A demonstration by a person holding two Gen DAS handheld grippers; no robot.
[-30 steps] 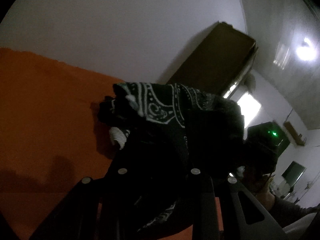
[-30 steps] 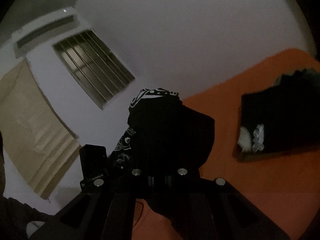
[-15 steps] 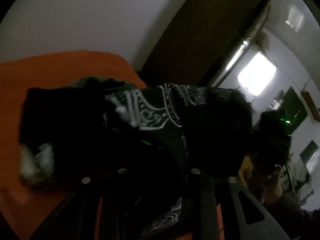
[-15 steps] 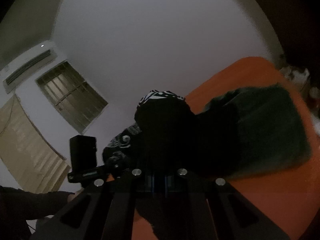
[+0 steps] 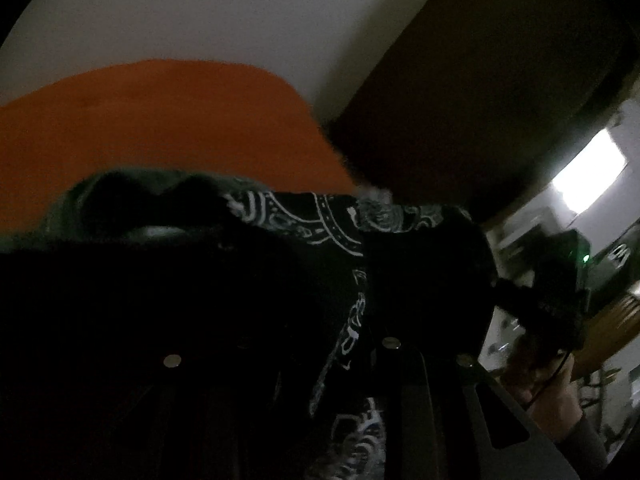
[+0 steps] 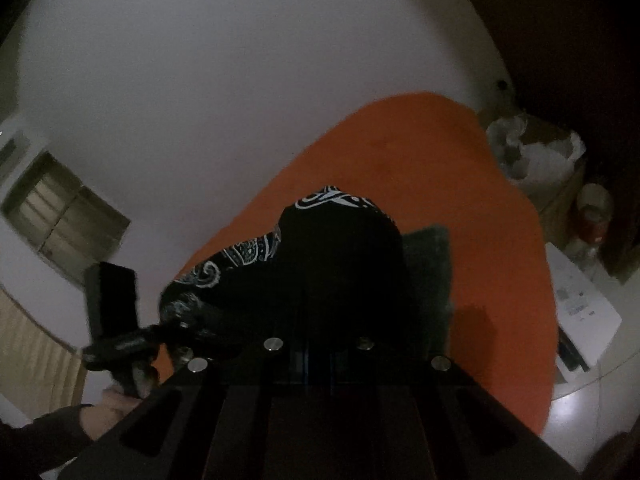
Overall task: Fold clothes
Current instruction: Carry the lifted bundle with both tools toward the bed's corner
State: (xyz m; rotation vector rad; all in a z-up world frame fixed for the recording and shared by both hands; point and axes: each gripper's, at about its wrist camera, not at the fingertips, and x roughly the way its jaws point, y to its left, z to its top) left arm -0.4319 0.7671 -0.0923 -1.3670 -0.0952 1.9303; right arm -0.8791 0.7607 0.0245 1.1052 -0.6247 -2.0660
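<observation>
Filling most of the left wrist view, a black paisley-print cloth [image 5: 320,232] drapes over the left gripper [image 5: 280,320], whose jaws stand narrowly apart with the fabric bunched between them; pads are buried in cloth, so the grip looks like a hold on it. Beyond it lies an orange bed surface [image 5: 160,120], with a dark green folded garment [image 5: 80,208] at the cloth's far edge. A dark wardrobe [image 5: 460,100] stands against the white wall, and a lit window [image 5: 588,172] glows at right. Far right, the right gripper [image 5: 552,300] shows a green indicator light and a hand [image 5: 552,400] under it. No readable writing here, all too dim and blurred. Right wrist view: same cloth [image 6: 340,240] heaped over the right gripper [image 6: 318,344], jaws nearly together and pinching the fabric, above the orange bed surface [image 6: 460,180]; the green garment [image 6: 432,264] lies just behind. At left the left gripper [image 6: 116,320] carries a strip of small lettering, unreadable. Beside the bed a cardboard box [image 6: 560,184] holds crumpled white bags [image 6: 532,152]; a red-labelled bottle [image 6: 594,216] and a white box [image 6: 580,304] with illegible print sit near.
</observation>
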